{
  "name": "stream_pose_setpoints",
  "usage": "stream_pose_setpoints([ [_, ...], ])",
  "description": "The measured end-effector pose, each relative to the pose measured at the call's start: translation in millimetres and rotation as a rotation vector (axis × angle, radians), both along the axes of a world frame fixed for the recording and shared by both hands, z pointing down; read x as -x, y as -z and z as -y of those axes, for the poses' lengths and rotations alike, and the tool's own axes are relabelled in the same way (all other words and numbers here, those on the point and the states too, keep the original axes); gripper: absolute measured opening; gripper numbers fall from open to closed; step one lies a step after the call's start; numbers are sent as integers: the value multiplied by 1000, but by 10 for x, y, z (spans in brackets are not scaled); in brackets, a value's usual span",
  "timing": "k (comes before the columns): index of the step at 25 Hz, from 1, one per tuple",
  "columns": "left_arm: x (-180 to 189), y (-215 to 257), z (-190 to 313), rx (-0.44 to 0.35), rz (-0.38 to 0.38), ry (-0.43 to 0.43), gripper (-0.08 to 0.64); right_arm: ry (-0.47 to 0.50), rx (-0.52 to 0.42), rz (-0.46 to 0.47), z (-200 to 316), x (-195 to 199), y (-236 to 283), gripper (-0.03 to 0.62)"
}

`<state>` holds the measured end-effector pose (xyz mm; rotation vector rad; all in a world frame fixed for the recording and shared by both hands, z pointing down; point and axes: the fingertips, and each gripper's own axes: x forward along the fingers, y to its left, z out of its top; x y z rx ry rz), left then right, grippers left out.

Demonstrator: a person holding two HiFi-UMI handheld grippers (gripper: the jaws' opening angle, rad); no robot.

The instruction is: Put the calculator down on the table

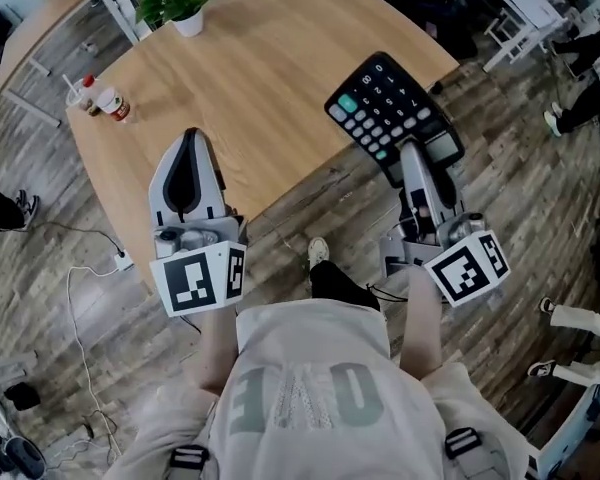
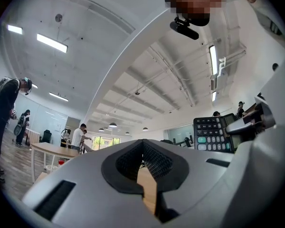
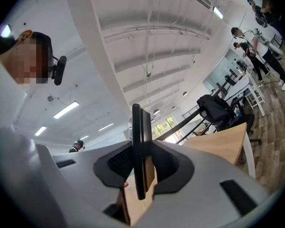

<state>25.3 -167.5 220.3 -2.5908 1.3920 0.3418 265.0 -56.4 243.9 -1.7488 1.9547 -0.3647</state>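
Observation:
A black calculator [image 1: 388, 106] with grey and teal keys hangs over the near right corner of the round wooden table [image 1: 260, 78]. My right gripper [image 1: 412, 154] is shut on its display end. In the right gripper view the calculator [image 3: 138, 141] stands edge-on between the pads. The left gripper view shows the calculator's [image 2: 211, 134] keypad off to the right. My left gripper [image 1: 191, 134] is over the table's near left edge. Its jaws are together with nothing between them, and a strip of table shows behind the pads [image 2: 154, 160].
A potted plant [image 1: 178, 3] stands at the table's far edge. A small bottle and cup [image 1: 104, 99] sit at its left edge. A power strip and cable [image 1: 120, 260] lie on the floor. Other tables, chairs and people [image 1: 580, 108] stand around.

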Motion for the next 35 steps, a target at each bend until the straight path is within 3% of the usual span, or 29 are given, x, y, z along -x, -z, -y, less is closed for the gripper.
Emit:
stream_pose_setpoints([
  [10,-586,175,522,-2,19,111,8,120,40,-1,788,-666,90,103],
  [19,-677,169,746,8,22,117,8,168,75,-18,1088,-687,44,103],
  [25,-759,249,981,-8,24,114,8,177,122,-71,1350,-819,-20,103],
  [35,-701,142,1383,18,25,111,8,208,188,-138,1775,-710,-167,103],
])
